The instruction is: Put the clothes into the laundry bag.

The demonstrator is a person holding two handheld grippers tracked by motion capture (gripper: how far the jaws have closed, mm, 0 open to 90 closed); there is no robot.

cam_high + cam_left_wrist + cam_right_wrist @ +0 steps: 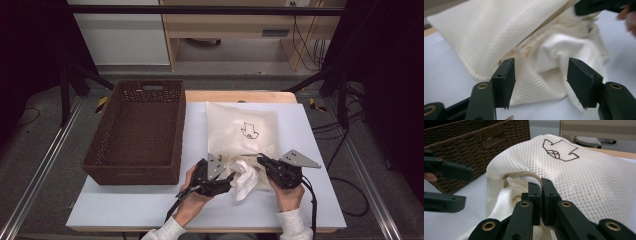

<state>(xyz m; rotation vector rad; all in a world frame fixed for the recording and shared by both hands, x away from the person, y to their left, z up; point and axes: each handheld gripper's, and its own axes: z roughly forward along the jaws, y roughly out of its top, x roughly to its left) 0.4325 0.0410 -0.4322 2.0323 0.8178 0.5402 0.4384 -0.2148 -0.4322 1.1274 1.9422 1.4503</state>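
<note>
**White Cloth Partway at the Mouth of the Mesh Bag**

In the high view, the mesh bag (241,134) lay flat at the centre of the white table (125,205), just right of the brown wicker basket (137,131). A bunch of white cloth (244,179) sat at the bag's near edge, lower centre of the frame, between the left gripper (229,179) and the right gripper (261,161). Judging from that, the cloth was only partly inside the bag; whether it was going in or coming out could not be told.

In the left gripper view, the left gripper (539,75) stood with its jaws wide apart and nothing between them, aimed at the cloth (564,48) bulging from the bag's opening at centre right. The bag (494,32) filled the upper left. The upper right corner was blurred.

In the right gripper view, the right gripper (540,192) was clamped on the zipper edge of the bag (579,180) at centre frame, holding the mouth up. Cloth (509,195) spilled out below left. The bag's inside was hidden, so how much cloth was in it stayed unclear. The basket (474,147) sat upper left, its interior out of sight.
</note>
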